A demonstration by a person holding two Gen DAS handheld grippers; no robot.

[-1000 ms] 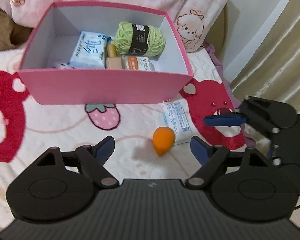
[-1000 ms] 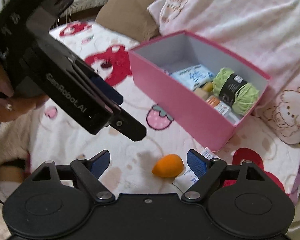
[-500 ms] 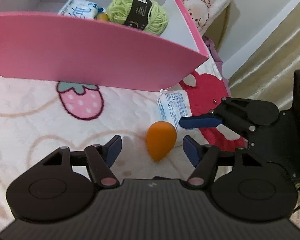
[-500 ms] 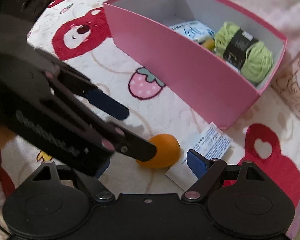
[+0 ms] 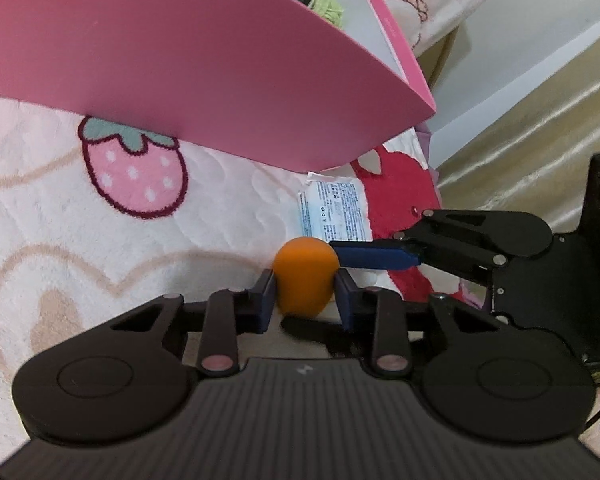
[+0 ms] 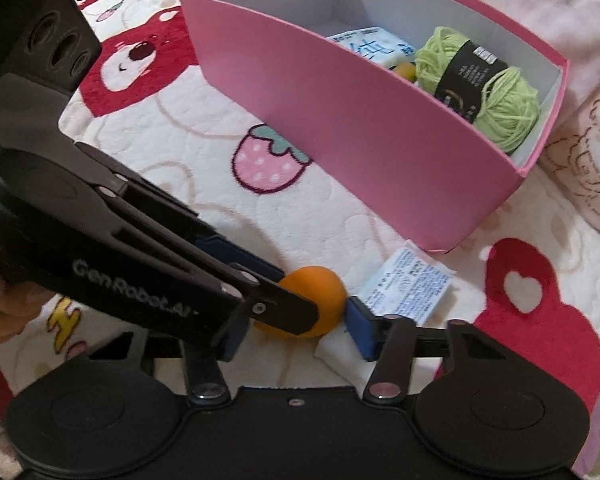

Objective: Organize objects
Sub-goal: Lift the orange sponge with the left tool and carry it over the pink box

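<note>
Orange egg-shaped sponge (image 5: 305, 276) sits squeezed between closing left claw (image 5: 305, 295) pads on plush blanket (image 5: 60, 208).

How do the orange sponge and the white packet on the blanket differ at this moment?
The orange sponge is rounded and plump; the white packet is flat and printed with blue text. The sponge sits between the closing jaws of the left gripper, pads pressing its sides; the packet lies loose, ungripped. Both rest on the blanket, outside the pink box.

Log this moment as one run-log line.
left claw: closing on orange egg-shaped sponge | right claw: closing around same sponge | pink cardboard box: sponge outside
</note>
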